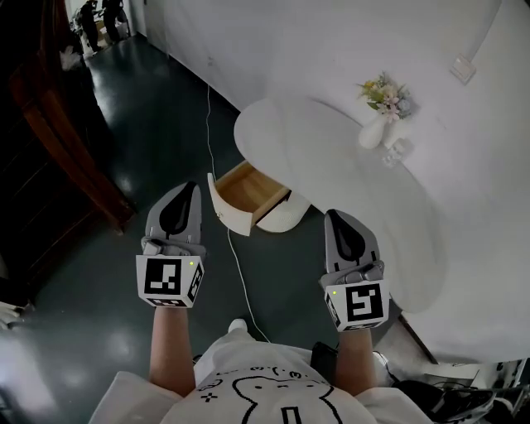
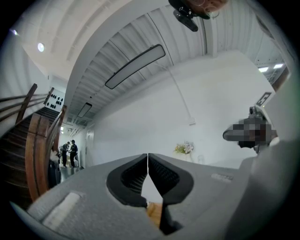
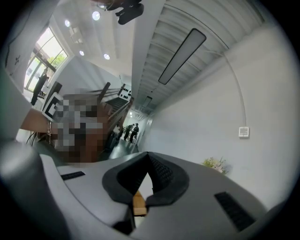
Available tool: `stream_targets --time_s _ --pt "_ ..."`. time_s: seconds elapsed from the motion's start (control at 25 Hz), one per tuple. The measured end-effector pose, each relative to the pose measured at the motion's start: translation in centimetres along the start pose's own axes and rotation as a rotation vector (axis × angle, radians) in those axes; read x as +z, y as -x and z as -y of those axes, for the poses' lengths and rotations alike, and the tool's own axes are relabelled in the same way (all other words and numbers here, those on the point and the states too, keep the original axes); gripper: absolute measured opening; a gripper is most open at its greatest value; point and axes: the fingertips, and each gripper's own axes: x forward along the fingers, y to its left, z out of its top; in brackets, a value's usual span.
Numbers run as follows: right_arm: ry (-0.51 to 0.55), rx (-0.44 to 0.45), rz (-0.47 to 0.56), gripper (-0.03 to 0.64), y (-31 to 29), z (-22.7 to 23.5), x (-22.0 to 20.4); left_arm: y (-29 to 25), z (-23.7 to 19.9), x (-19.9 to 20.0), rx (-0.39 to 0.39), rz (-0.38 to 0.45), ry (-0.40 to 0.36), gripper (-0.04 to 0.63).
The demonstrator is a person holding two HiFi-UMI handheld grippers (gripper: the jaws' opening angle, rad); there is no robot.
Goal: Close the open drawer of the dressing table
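Note:
The white dressing table (image 1: 331, 157) has a rounded top and stands against the white wall. Its drawer (image 1: 247, 195) is pulled out toward the dark floor and shows a bare wooden inside and a white curved front. My left gripper (image 1: 188, 189) hovers just left of the drawer, above the floor, its jaws shut on nothing. My right gripper (image 1: 334, 217) hangs just right of the drawer, near the table's front edge, also shut and holding nothing. Pressed-together tips show in the left gripper view (image 2: 148, 157) and in the right gripper view (image 3: 147, 155), each with a sliver of wood below.
A white vase of flowers (image 1: 374, 124) and a small clear object (image 1: 396, 151) stand on the tabletop. A white cable (image 1: 236, 257) runs across the dark floor under the drawer. Dark wooden stairs (image 1: 66, 157) stand at left. People (image 1: 99, 21) stand far down the hall.

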Motion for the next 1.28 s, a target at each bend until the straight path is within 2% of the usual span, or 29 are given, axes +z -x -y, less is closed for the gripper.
stream_targets --time_s 0.12,0.28,0.6,0.96,1.28 --pt "0.033 -0.001 -0.032 -0.002 -1.7 -1.1 -0.5 -0.7 -1.4 -1.2 -0.005 -0.019 0.008 0.018" --pt "0.019 0.017 -0.059 -0.002 -2.7 -2.3 -1.5 -1.0 -2.5 -2.8 0.0 -0.04 0.031 0.018" --pt "-0.017 0.022 -0.067 -0.002 -4.7 -1.0 -3.4 -3.0 -2.8 -4.6 0.0 -0.062 0.033 0.018" --pt "-0.064 0.046 -0.065 -0.002 -11.4 2.1 -5.9 -9.2 -4.2 -6.5 0.011 -0.105 0.004 0.018" --pt "-0.116 0.072 -0.067 -0.002 -18.3 7.0 -9.0 -16.7 -4.8 -8.4 0.031 -0.14 -0.028 0.018"
